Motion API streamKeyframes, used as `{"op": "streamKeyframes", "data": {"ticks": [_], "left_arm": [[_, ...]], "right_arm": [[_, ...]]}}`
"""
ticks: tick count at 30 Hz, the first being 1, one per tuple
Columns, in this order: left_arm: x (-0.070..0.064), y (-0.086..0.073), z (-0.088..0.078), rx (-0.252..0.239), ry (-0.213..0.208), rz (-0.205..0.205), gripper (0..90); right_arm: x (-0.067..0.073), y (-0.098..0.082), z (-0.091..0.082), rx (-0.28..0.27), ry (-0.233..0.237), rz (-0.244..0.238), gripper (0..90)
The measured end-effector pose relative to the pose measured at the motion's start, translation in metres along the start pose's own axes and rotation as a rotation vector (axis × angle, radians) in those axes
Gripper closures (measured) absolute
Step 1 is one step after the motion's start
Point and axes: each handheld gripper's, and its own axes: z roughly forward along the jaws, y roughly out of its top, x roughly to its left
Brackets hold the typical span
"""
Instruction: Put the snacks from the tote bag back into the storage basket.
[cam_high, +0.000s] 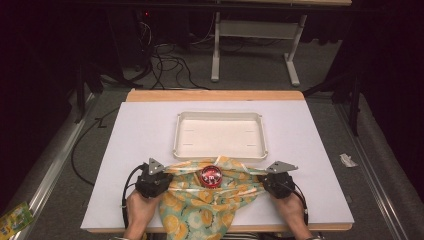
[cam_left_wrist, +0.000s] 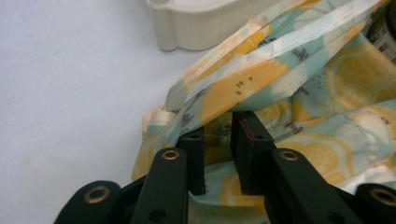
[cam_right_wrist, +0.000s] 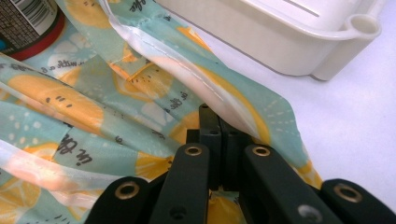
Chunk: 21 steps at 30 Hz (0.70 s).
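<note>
The thin, limp lemon-print bag (cam_high: 210, 200) slips easily, so its hems suit gripping: the right tool (cam_right_wrist: 219, 135) pinches one, while the left tool (cam_left_wrist: 218, 140) stands narrowly parted.

Pretty dark room overall, black at the upper left and right of the frame. Grey carpet floor (cam_high: 250, 75) in the middle top. A white table frame (cam_high: 255, 30) stands at top center, its two legs ending in feet on the carpet. Tangle of black cables (cam_high: 167, 62) just left of it. The work table (cam_high: 140, 130) has a white top with a wood edge at the back. Metal rails (cam_high: 55, 155) run down both sides, and a scrap of paper (cam_high: 347, 160) lies at right.
</note>
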Motion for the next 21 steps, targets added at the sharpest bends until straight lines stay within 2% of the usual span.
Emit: {"op": "streamKeyframes", "data": {"ticks": [3, 5, 10, 11, 16, 21], "left_arm": [[-0.009, 0.004, -0.009, -0.027, -0.055, 0.015, 67.7], [-0.016, 0.008, -0.011, -0.025, -0.084, 0.024, 63.8], [-0.026, 0.016, -0.004, -0.006, -0.09, 0.034, 53.3], [-0.031, 0.018, 0.003, 0.02, -0.088, 0.035, 52.4], [-0.043, 0.014, 0.015, 0.064, -0.096, 0.056, 53.1], [-0.046, 0.01, 0.02, 0.093, -0.085, 0.089, 61.0]], "right_arm": [[0.0, 0.0, 0.0, -0.003, -0.003, -0.003, 90.0], [0.001, 0.0, 0.0, 0.001, -0.003, -0.004, 90.0], [0.001, -0.001, 0.0, -0.006, -0.009, -0.007, 90.0], [0.001, -0.001, 0.0, -0.008, -0.01, -0.008, 90.0], [0.001, -0.001, 0.0, -0.005, -0.013, -0.016, 90.0], [0.002, -0.001, 0.0, -0.003, -0.014, -0.016, 90.0]]}}
